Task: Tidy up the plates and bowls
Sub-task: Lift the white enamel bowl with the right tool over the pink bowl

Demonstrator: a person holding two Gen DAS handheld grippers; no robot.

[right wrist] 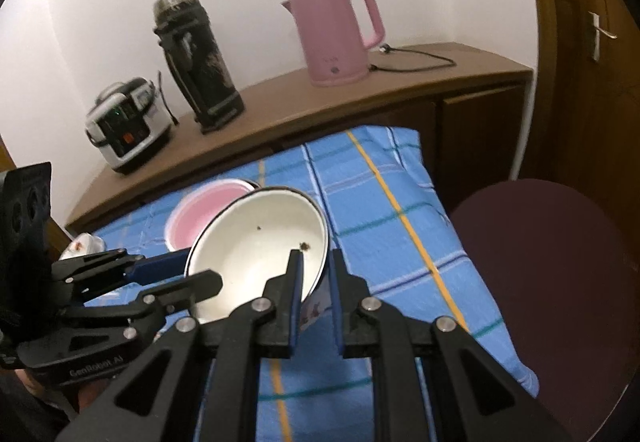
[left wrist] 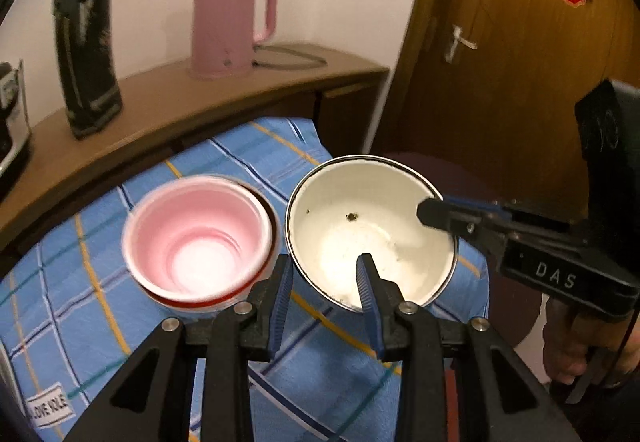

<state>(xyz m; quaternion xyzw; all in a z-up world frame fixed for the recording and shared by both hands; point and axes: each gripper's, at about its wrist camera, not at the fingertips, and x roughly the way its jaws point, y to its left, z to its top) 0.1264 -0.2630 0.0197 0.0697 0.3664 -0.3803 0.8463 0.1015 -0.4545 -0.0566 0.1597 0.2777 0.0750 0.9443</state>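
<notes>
A white enamel bowl (left wrist: pixel 360 226) (right wrist: pixel 248 250) with dark specks inside hangs tilted above the blue checked cloth (left wrist: pixel 80 282) (right wrist: pixel 400 242). My left gripper (left wrist: pixel 324 282) (right wrist: pixel 192 270) is shut on its near rim, one finger inside and one outside. My right gripper (right wrist: pixel 316 266) (left wrist: pixel 428 211) is shut on the opposite rim. Just left of the white bowl, a stack of pink bowls (left wrist: pixel 200 238) (right wrist: pixel 200 209) with a red edge rests on the cloth; in the right wrist view the white bowl partly hides it.
Behind the cloth runs a wooden sideboard (left wrist: pixel 160 101) with a pink kettle (left wrist: pixel 228 25) (right wrist: pixel 336 37), a black flask (left wrist: pixel 86 41) (right wrist: pixel 196 57) and a rice cooker (right wrist: pixel 124 121). A brown door (left wrist: pixel 520 41) and a dark round seat (right wrist: pixel 560 282) are at the right.
</notes>
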